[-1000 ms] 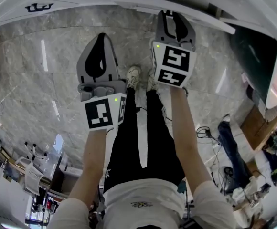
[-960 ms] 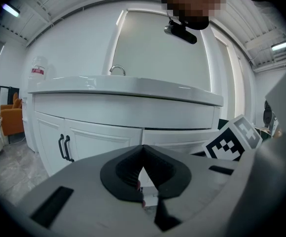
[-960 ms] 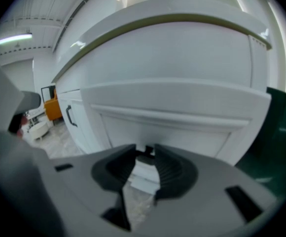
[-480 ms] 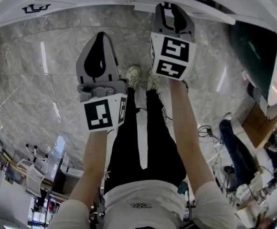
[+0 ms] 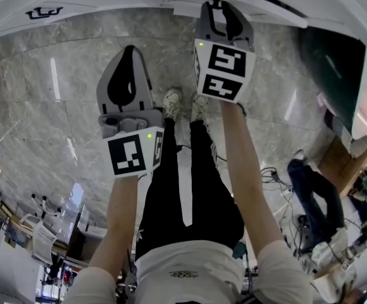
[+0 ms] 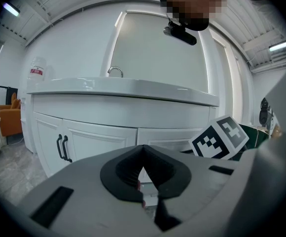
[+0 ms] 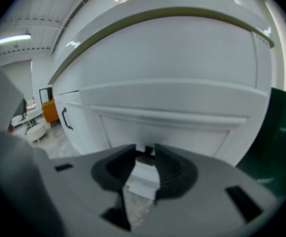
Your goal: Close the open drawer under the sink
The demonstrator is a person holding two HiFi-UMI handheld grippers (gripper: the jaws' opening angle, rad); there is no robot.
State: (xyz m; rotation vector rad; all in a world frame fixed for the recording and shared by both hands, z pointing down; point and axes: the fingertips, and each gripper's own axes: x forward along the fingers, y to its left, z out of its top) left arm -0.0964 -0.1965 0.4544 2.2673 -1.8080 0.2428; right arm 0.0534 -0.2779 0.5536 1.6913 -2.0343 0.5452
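The white drawer front (image 7: 172,117) fills the right gripper view, close ahead under the curved sink counter. In the head view it is a white slab (image 5: 253,10) jutting from the vanity at the top. My right gripper (image 5: 220,6) reaches its edge, and its jaws (image 7: 147,149) stand open with a small dark part of the drawer front showing between the tips. Whether the tips touch it I cannot tell. My left gripper (image 5: 130,49) hangs farther back over the floor with its tips (image 6: 143,149) together and nothing held.
The vanity (image 6: 118,100) carries a tap (image 6: 115,70), and its left doors have black handles (image 6: 61,147). A dark green object (image 5: 332,68) stands right of the drawer. The person's shoes (image 5: 171,103) rest on the marble floor below the grippers. Clutter and cables lie at the lower right (image 5: 310,233).
My right gripper has edged a little up the picture toward the drawer front. The left gripper has hardly moved.
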